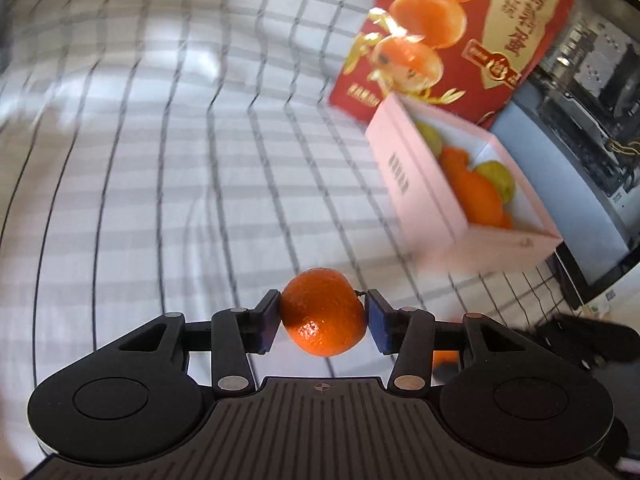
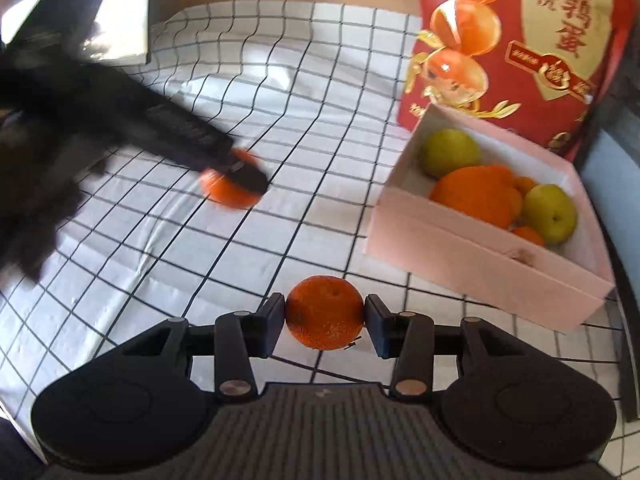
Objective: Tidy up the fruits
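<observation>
Between your left gripper's pads sits a mandarin, jaws closed partway and pressing both sides, stem twig poking toward the right pad. Your right gripper is the same: partly closed, clamped on its own mandarin. Box is ahead and to the right of both grippers, already holding two green fruits, a big orange one and small mandarins. From the right wrist view the left gripper shows blurred, ahead and left, its fruit over the cloth. Risks, as I judge them: both loads head for one box, so arrive together and the grippers knock each other or the near wall. Round slick peel plus narrow pads means a fast swing could roll a mandarin out. Box is crowded on the near side, so a high release may bounce fruit over the rim. Red bag leans just behind the box; overshoot and you tip it.
</observation>
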`<action>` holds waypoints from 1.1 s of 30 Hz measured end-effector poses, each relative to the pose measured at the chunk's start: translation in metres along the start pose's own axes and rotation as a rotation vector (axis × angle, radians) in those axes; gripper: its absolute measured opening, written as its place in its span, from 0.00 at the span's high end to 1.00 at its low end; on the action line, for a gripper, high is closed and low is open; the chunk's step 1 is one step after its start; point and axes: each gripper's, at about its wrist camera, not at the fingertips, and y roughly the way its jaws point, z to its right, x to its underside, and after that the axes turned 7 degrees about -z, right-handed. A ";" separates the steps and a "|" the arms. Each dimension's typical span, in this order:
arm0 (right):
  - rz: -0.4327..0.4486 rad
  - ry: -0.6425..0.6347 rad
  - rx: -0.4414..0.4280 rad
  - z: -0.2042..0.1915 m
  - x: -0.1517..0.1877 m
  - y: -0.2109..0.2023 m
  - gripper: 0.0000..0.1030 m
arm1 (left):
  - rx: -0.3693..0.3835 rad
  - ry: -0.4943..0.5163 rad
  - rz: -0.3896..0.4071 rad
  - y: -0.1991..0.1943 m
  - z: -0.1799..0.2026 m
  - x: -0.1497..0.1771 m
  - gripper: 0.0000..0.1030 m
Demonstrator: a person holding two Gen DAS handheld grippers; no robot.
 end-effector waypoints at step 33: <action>-0.009 0.154 -0.022 0.030 0.026 0.000 0.22 | -0.017 -0.113 -0.025 -0.023 -0.008 0.046 0.50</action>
